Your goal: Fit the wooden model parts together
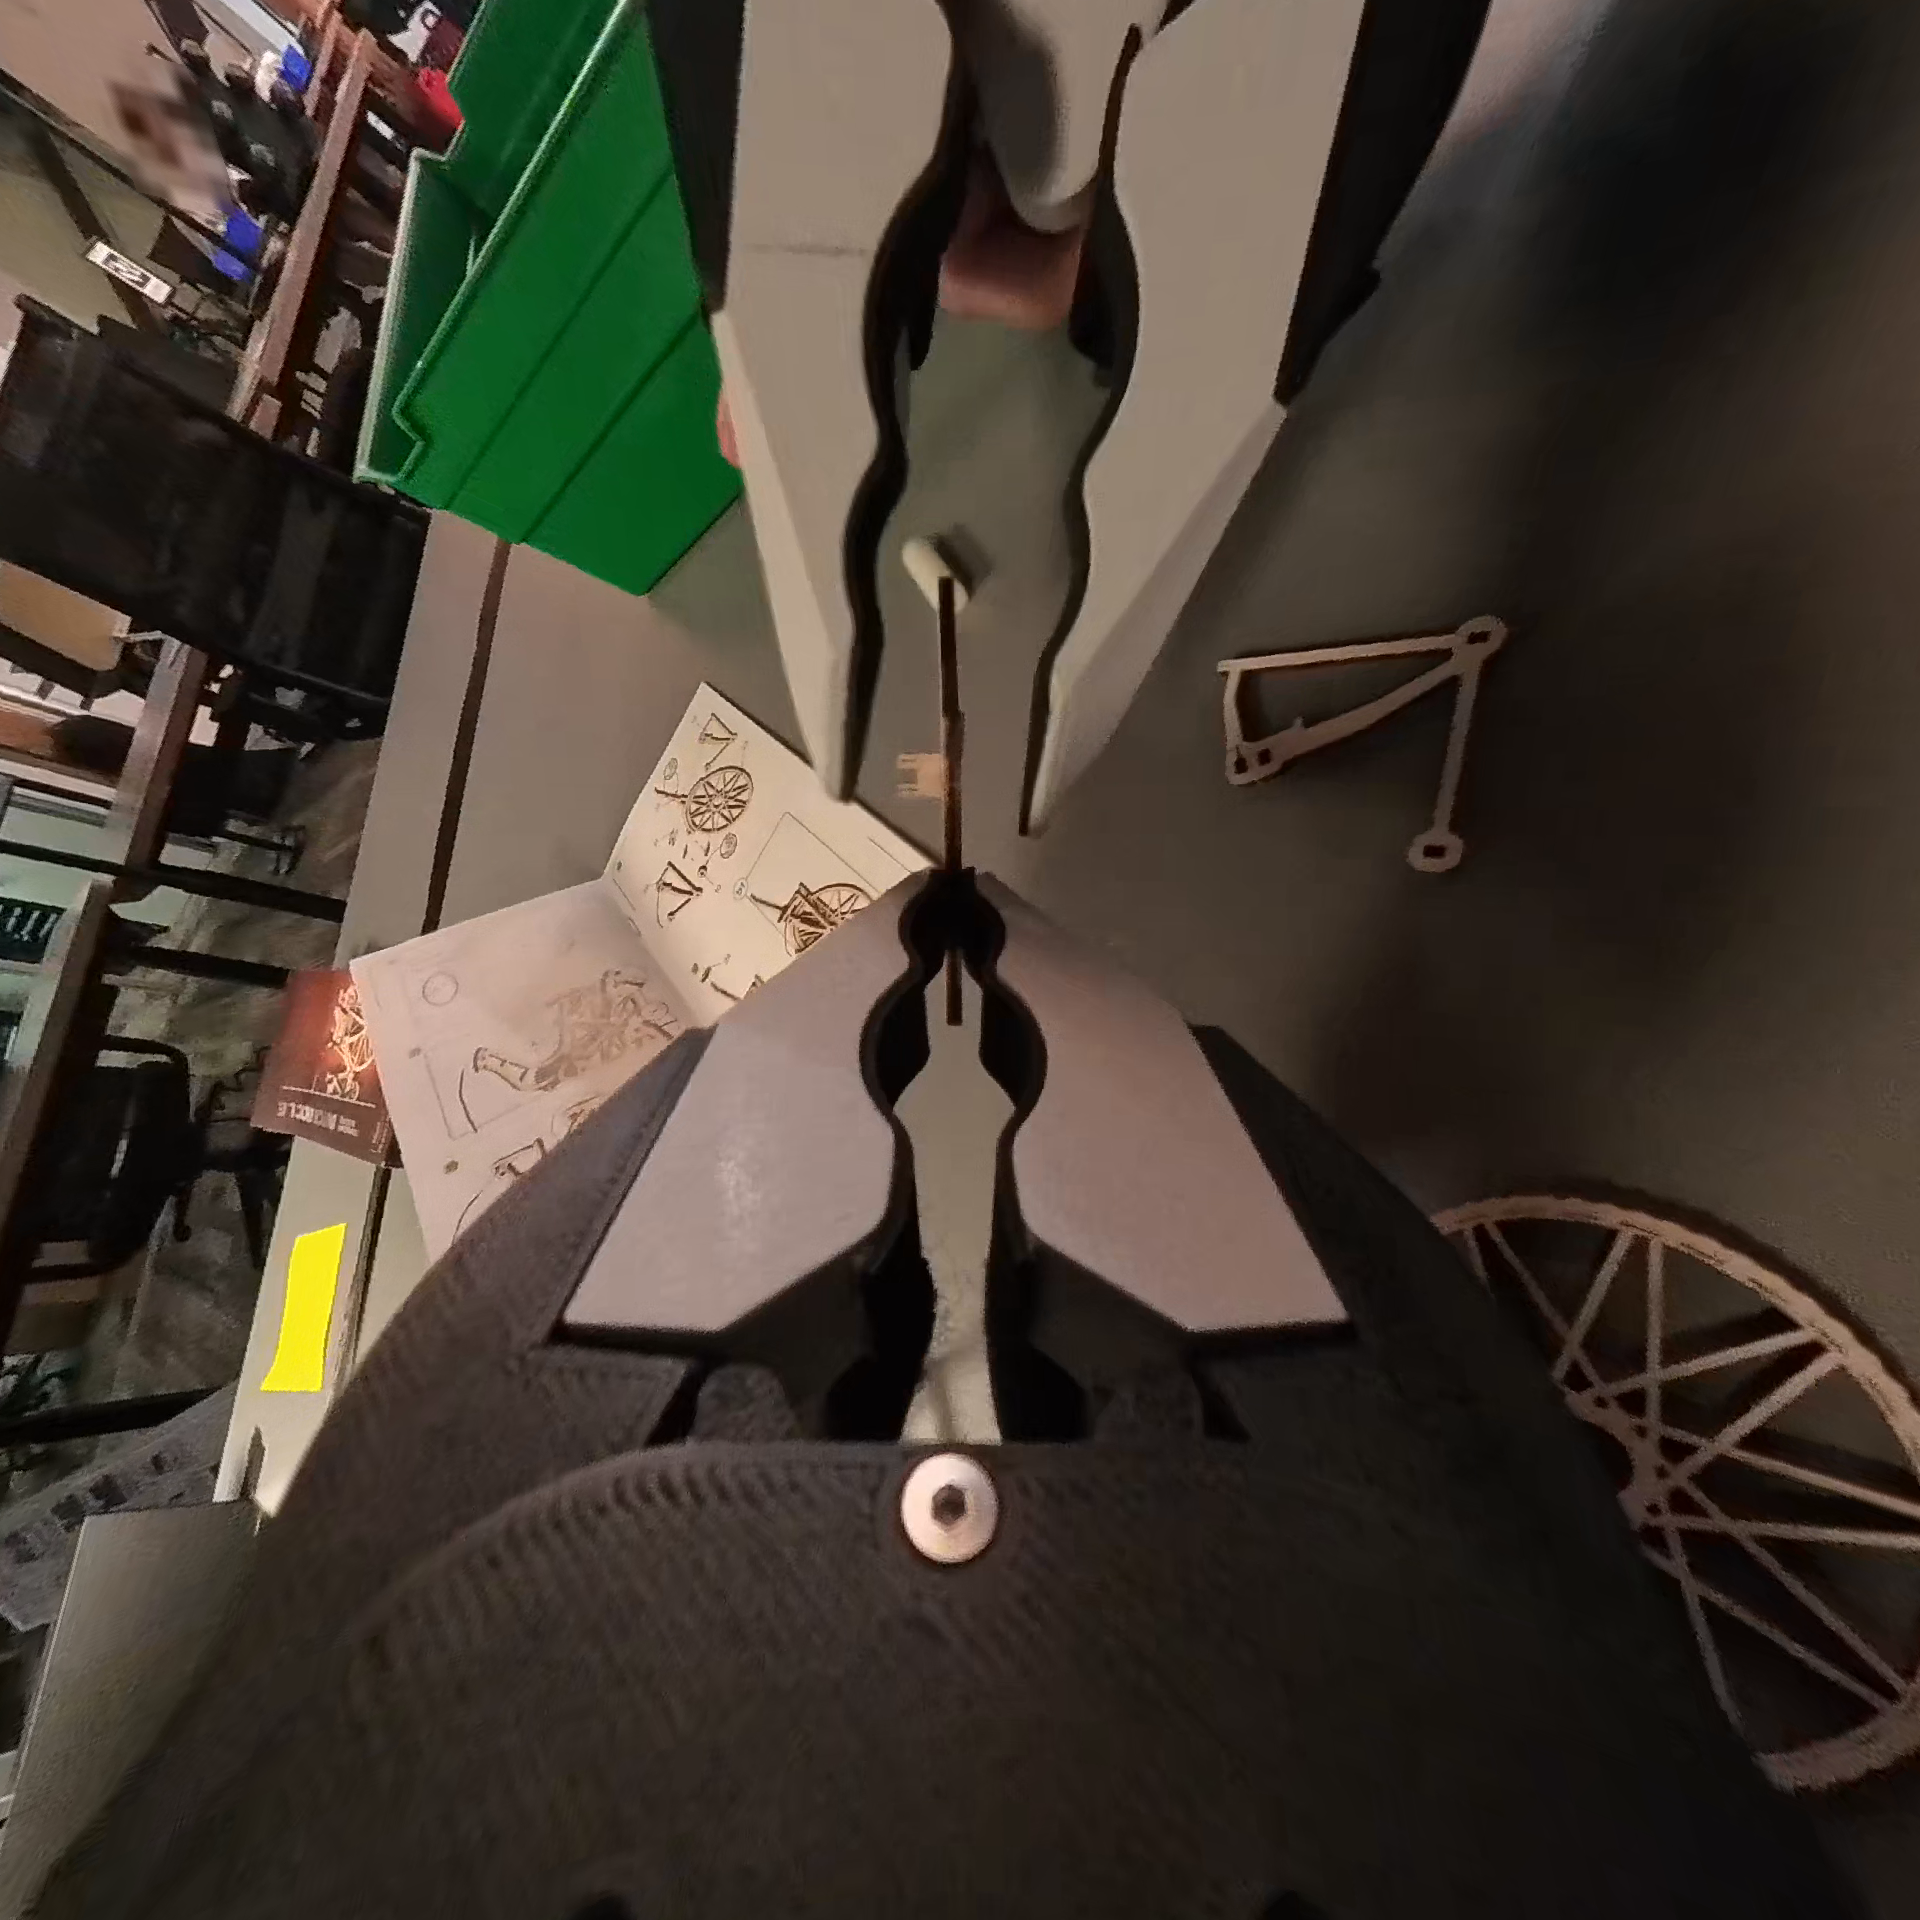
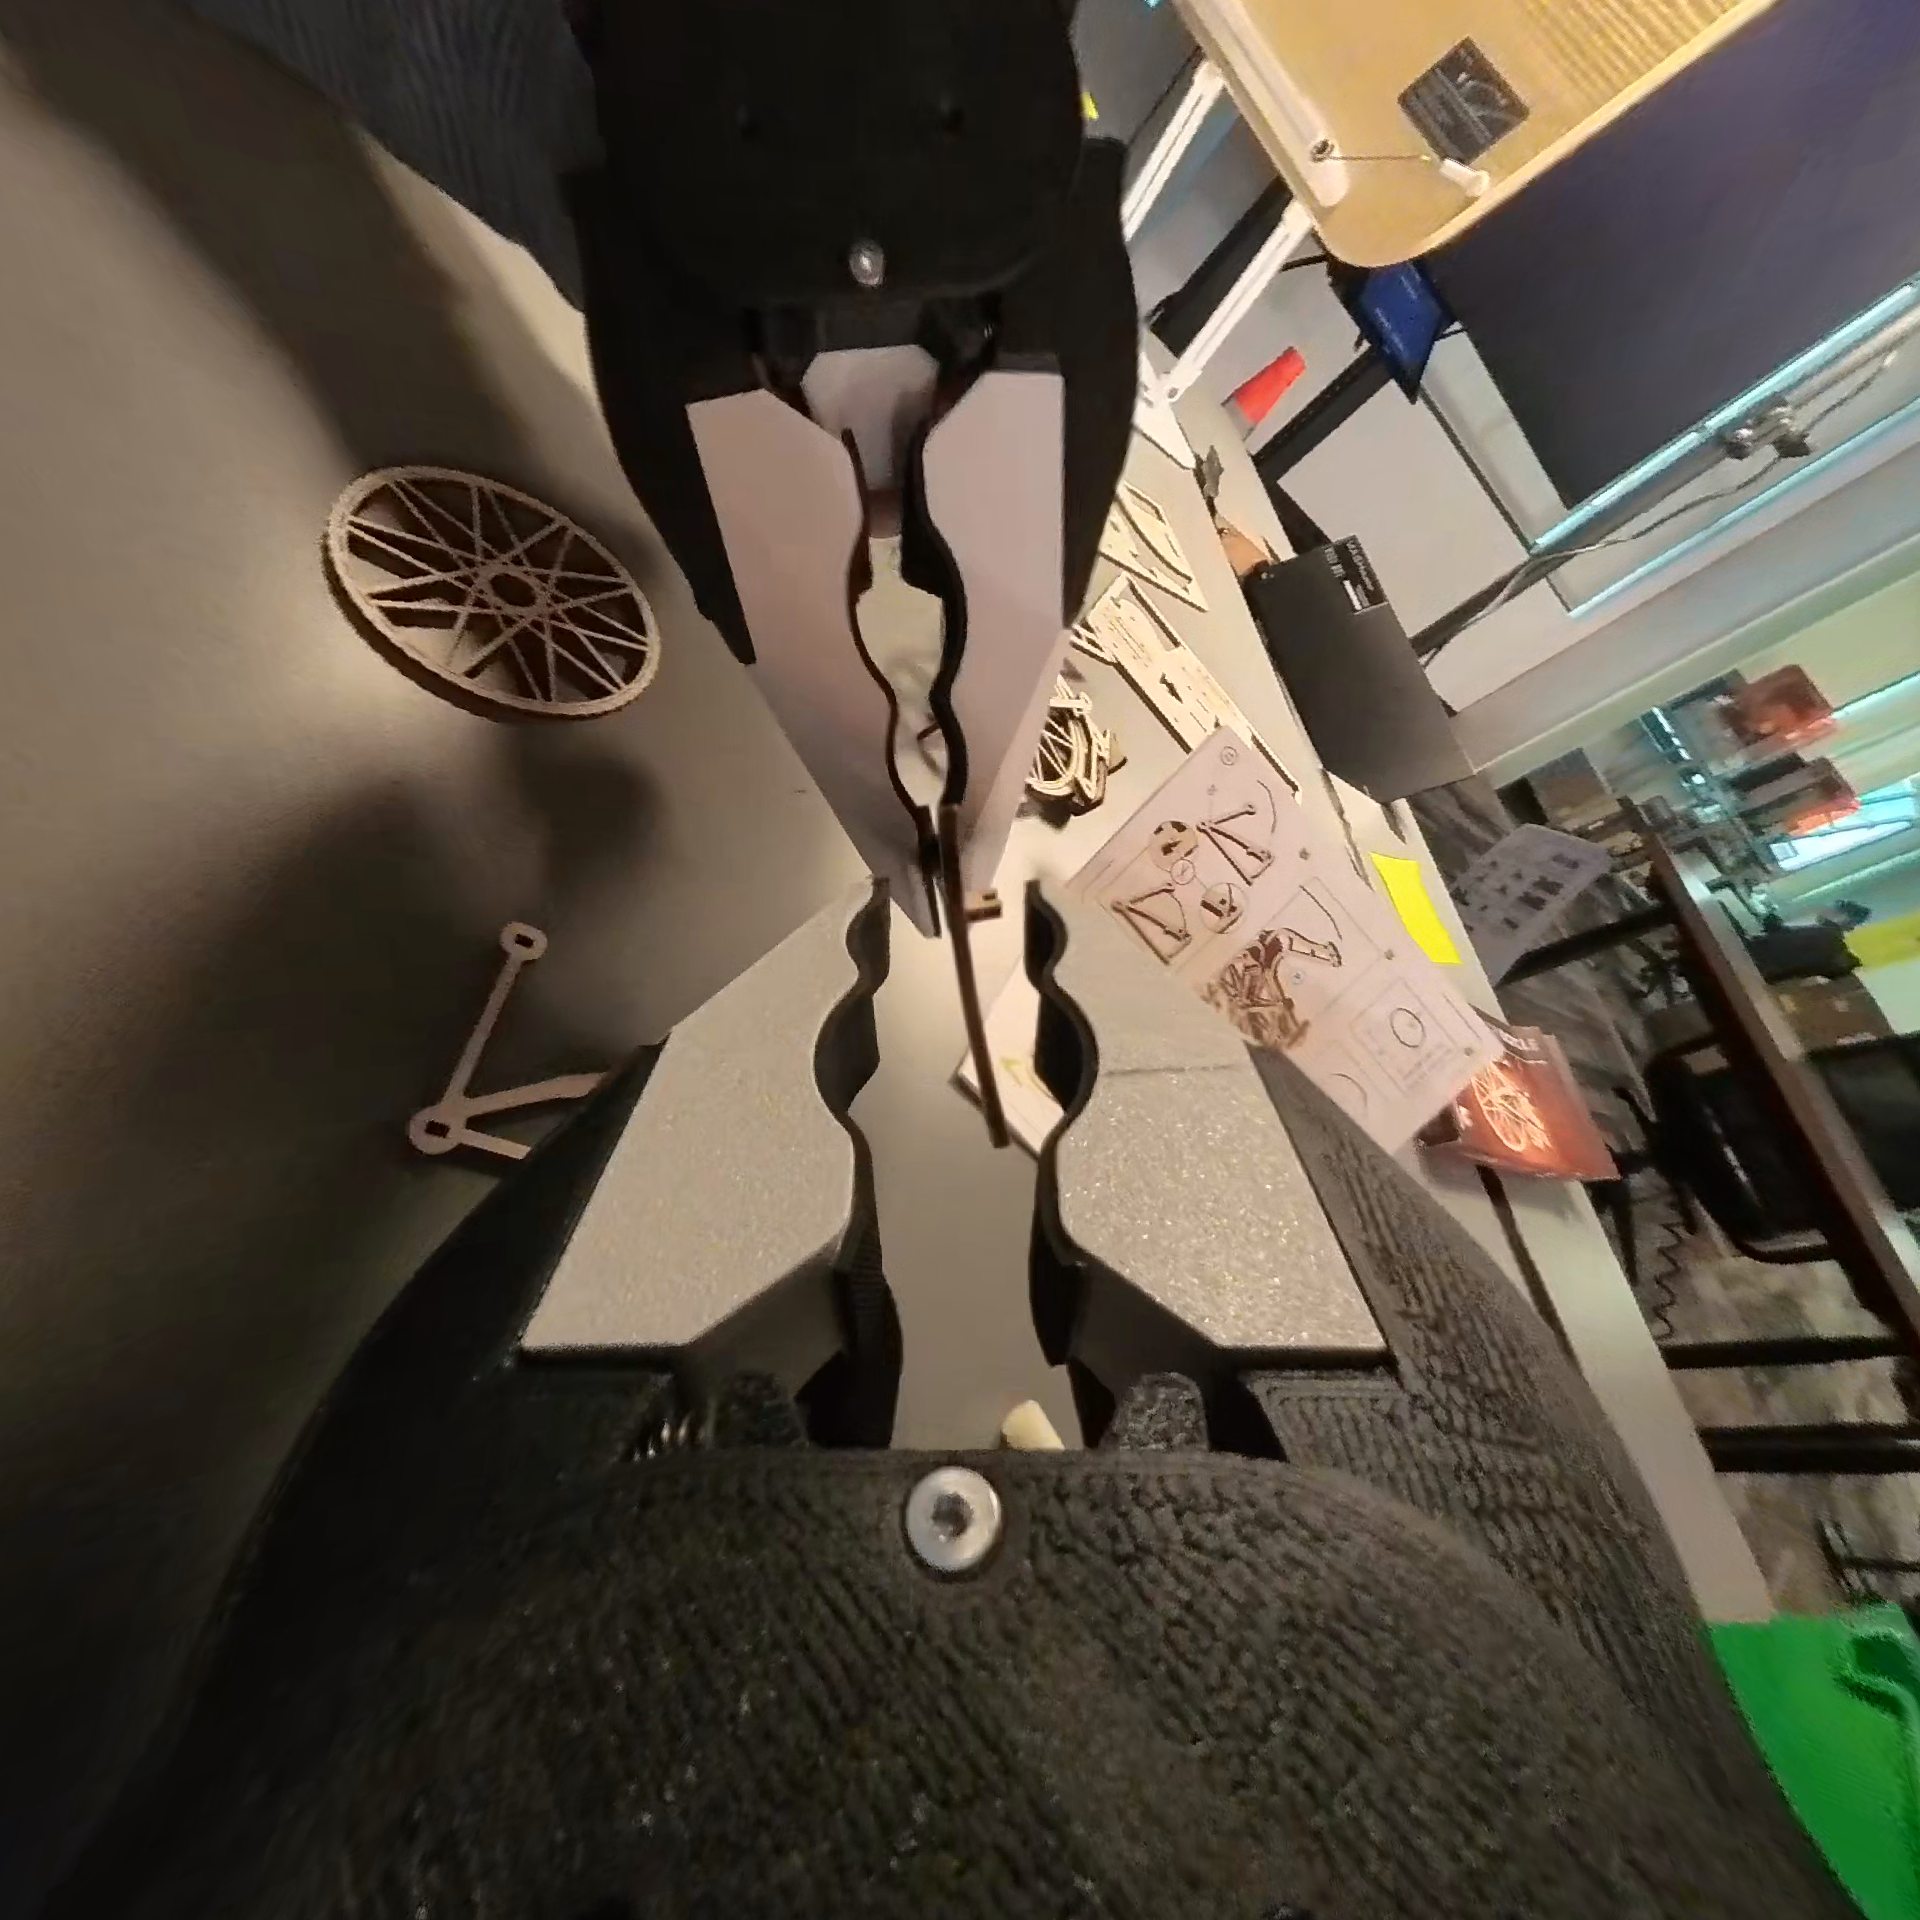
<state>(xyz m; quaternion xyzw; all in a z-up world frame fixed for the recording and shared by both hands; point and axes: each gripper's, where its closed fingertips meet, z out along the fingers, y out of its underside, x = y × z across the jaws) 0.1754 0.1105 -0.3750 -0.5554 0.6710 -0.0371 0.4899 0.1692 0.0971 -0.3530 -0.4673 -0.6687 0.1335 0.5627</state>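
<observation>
My left gripper [image 1: 951, 883] is shut on a thin wooden strip [image 1: 948, 675], seen edge-on and held above the grey table. The strip reaches forward between the two fingers of my right gripper [image 1: 940, 810], which is open and faces the left one tip to tip. In the right wrist view my right gripper [image 2: 956, 894] stands open around the strip [image 2: 971, 997] without touching it, and the left gripper [image 2: 940, 842] pinches the strip's far end. A small wooden tab [image 2: 977, 904] sticks out from the strip near the left fingertips.
A wooden spoked wheel [image 1: 1714, 1455] [image 2: 494, 592] and a flat triangular frame part [image 1: 1361, 707] [image 2: 478, 1081] lie on the table. An unfolded instruction sheet [image 1: 623, 987] [image 2: 1278, 935], a brown card [image 1: 322, 1070], green bins [image 1: 551, 312], more wooden parts [image 2: 1070, 758] and a black box [image 2: 1351, 665] sit nearby. Less than 4 cm separates the two grippers' tips. Left tips and right tips are each some 12 cm from the wooden spoked wheel [image 2: 494, 592].
</observation>
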